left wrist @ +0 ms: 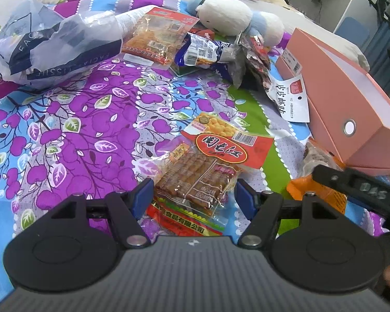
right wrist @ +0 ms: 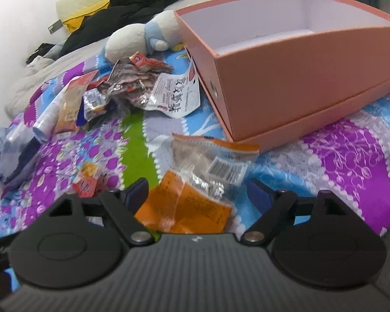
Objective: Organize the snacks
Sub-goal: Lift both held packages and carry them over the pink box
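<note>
Orange snack packet (right wrist: 195, 189) lies on the floral bedspread (right wrist: 351, 150) between the spread fingers of the right gripper (right wrist: 197, 195), untouched, just before the pink box (right wrist: 299, 78). Left gripper (left wrist: 192, 195) straddles a red tofu packet (left wrist: 208, 171), jaws wide, not pressing.

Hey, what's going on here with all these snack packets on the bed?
A person is sorting snacks with a gripper in each hand. The left gripper is open around a red packet of dried tofu strips. The right gripper is open over an orange packet. The pink box beside them looks empty, as far as it shows, and more packets lie on the floral bedspread.
</note>
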`<control>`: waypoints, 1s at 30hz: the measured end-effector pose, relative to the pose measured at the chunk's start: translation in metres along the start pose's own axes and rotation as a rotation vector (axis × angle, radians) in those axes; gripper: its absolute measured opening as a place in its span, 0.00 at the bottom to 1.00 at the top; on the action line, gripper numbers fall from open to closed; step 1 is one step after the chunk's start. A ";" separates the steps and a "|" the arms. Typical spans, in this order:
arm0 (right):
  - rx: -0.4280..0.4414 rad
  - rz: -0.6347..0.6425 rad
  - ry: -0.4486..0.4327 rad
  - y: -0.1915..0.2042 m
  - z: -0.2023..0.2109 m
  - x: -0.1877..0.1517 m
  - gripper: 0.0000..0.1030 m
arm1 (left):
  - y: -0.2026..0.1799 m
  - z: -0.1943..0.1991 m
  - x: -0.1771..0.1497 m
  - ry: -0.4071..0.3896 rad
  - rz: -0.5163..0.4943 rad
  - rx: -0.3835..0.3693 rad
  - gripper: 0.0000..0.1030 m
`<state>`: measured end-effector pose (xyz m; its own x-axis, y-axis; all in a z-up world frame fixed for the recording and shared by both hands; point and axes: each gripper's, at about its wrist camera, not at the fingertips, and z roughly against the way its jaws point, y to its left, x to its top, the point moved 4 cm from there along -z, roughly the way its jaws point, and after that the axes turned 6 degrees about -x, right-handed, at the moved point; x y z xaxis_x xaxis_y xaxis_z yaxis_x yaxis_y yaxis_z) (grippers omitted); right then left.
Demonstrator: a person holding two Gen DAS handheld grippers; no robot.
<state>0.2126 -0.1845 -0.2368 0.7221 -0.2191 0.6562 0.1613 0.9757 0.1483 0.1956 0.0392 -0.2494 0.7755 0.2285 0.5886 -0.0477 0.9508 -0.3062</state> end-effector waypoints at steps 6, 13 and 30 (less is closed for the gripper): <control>0.001 0.105 0.016 0.008 -0.014 -0.003 0.73 | -0.003 0.003 0.002 -0.022 0.016 0.002 0.70; 0.067 0.162 0.006 0.008 -0.001 0.003 0.59 | -0.007 0.003 0.008 -0.025 0.022 -0.001 0.70; 0.218 0.273 -0.055 0.019 0.041 0.038 0.57 | -0.035 0.027 0.046 -0.095 0.016 -0.046 0.70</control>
<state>0.2157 -0.1740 -0.1781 0.6808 0.0442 0.7311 -0.1847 0.9763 0.1130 0.2155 0.0219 -0.1914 0.7115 0.2645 0.6509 -0.0290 0.9367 -0.3489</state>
